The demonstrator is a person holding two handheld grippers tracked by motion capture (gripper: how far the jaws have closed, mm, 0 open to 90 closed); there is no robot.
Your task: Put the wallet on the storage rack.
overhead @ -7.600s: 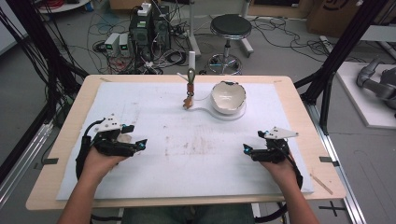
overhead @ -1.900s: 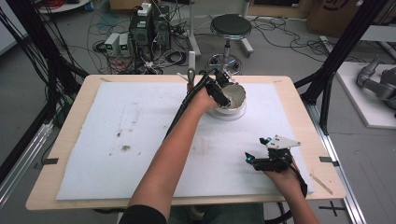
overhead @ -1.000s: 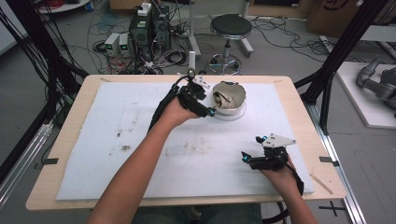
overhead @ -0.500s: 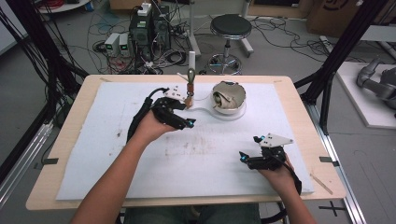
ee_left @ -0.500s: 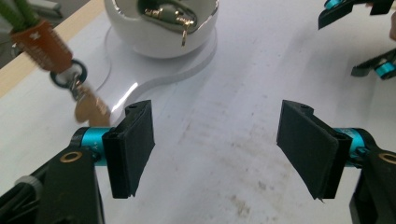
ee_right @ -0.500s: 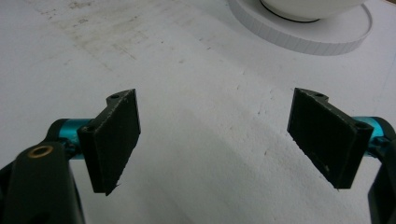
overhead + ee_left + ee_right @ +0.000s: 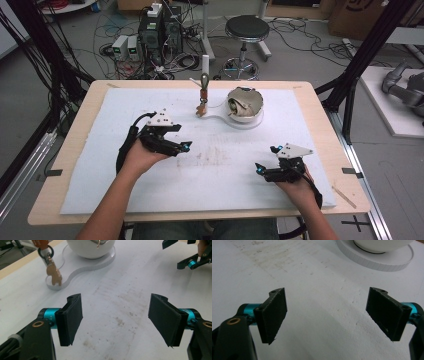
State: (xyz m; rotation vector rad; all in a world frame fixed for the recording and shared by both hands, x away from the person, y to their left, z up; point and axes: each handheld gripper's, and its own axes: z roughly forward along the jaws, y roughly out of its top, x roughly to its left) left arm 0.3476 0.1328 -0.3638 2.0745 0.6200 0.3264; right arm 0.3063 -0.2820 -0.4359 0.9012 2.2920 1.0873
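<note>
Right now both my grippers sit over the white mat (image 7: 100, 165) that covers most of the counter (image 7: 65, 150), with bare wood showing along its left, near and far edges. Lots of free room: the whole middle of the mat between my hands is open, just stained patches.

My left gripper (image 7: 181, 148) is at the left-centre of the mat, jaws released and wide apart, nothing between them; in the left gripper view (image 7: 115, 315) I see only mat between the pads. My right gripper (image 7: 265, 169) is at the near right, not far from the mat's right edge, jaws also released and holding nothing; same in the right gripper view (image 7: 327, 317).

The white bowl (image 7: 245, 102) is at the far centre of the mat, on a clear flat base (image 7: 220, 114), with something crumpled and brownish inside it, can't tell what. It is ahead and to the right of my left gripper, apart from it, and well apart from my right gripper. A keyring with a tan tag (image 7: 202, 97) hangs over the narrow end of the base, just left of the bowl.

Count: two grippers, one bowl, one base, one keyring, one mat.
</note>
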